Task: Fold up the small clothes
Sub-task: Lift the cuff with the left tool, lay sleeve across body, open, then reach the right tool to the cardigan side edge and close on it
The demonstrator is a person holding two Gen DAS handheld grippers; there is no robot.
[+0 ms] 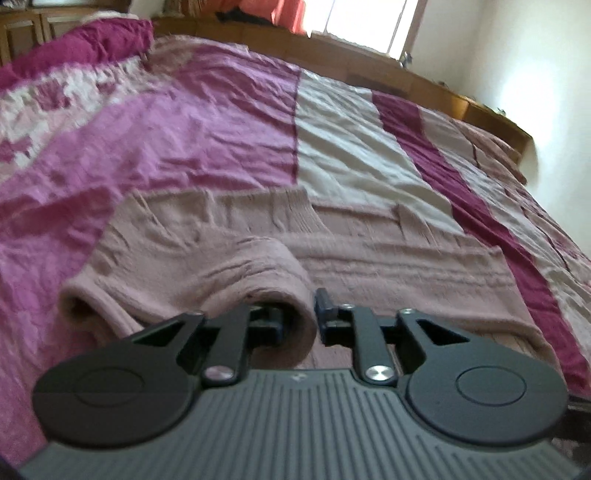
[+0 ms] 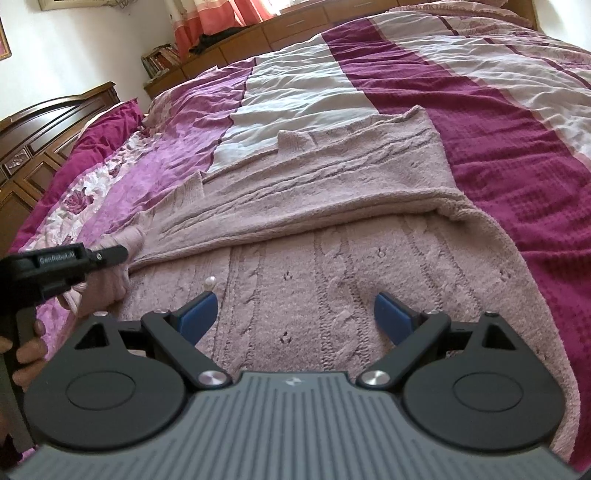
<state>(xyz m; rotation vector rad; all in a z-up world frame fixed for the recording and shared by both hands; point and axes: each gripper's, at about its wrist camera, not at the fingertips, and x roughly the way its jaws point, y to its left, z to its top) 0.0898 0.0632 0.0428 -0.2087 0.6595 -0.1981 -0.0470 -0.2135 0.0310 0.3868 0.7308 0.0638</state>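
A dusty-pink cable-knit sweater lies spread on the bed, part of it folded over itself. In the left wrist view the sweater fills the near middle. My left gripper is shut on a rolled fold of the sweater's left edge, lifted slightly off the bed. It also shows at the left of the right wrist view, pinching the knit. My right gripper is open and empty, its blue pads wide apart just above the cable-knit panel.
The bed has a quilt in magenta, pink and cream stripes. A wooden headboard stands at the left. Low wooden cabinets run under a window with orange curtains. A magenta pillow lies at the far left.
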